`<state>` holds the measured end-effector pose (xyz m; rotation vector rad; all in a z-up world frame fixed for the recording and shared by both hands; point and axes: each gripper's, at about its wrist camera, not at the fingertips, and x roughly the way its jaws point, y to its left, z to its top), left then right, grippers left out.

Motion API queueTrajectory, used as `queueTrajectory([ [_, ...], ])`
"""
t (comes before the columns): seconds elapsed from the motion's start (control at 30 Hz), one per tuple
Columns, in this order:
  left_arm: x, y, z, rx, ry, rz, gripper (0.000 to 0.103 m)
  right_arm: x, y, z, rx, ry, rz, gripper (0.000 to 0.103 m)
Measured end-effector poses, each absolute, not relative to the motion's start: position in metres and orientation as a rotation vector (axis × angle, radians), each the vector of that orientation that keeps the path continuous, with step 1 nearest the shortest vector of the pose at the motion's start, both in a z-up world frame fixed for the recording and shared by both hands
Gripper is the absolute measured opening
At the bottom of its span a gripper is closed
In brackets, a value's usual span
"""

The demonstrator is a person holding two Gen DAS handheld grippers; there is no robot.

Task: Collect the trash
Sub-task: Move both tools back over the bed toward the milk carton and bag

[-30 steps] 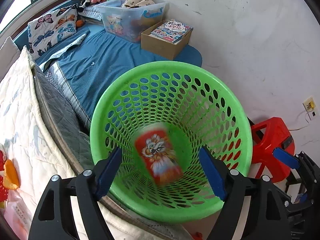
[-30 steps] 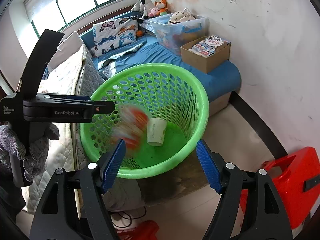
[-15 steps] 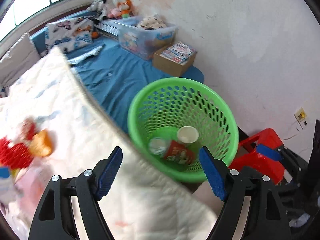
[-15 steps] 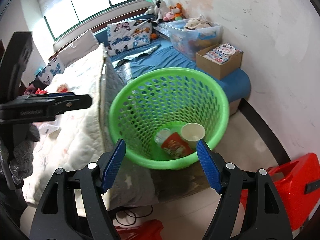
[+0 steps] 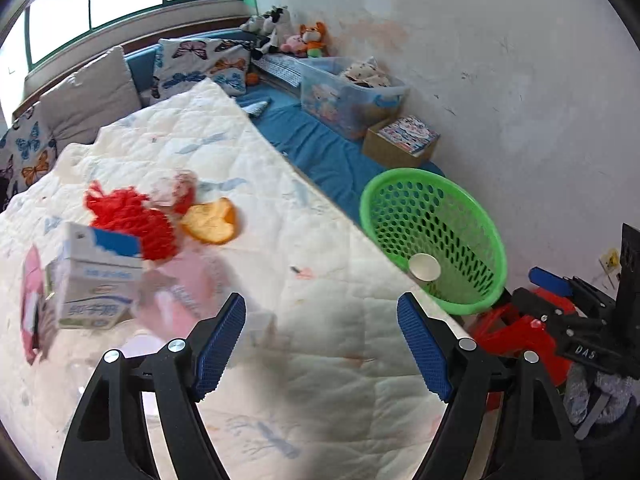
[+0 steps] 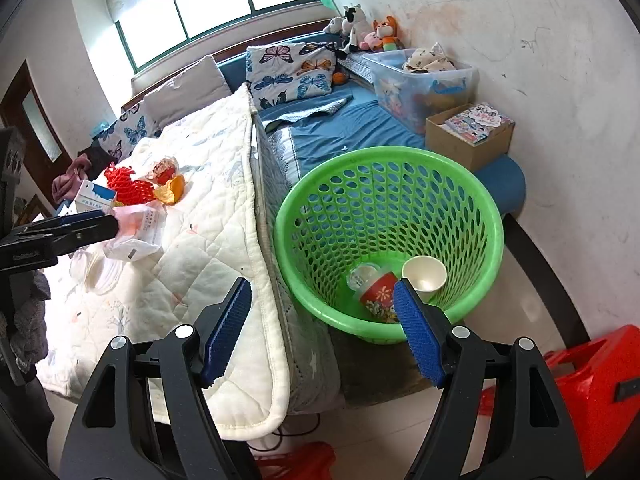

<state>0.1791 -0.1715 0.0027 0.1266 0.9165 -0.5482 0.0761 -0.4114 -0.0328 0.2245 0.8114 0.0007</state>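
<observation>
Beside the green basket, litter is neared by wide-open, empty hand-held grippers; soft wrappers could be fumbled.

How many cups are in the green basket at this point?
3. In the green basket: a white paper cup upright at the right, a red patterned cup on its side beside it, and a clear cup behind the red one. More may be hidden under them.
</observation>
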Motion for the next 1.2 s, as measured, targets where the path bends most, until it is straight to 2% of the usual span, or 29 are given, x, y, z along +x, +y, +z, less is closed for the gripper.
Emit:
queueTrajectory([
  [0.53, 0.181, -0.138, 0.008, 0.108, 0.894, -0.497, 0.076, 0.085, -0.419, -0.035, 0.213, 0.824, 0.004, 0.074],
  [1.2, 0.2, -0.034, 0.012, 0.126, 0.859, -0.344, 0.076, 0.13, -0.32, -0.021, 0.113, 0.836, 0.227, 0.074],
])
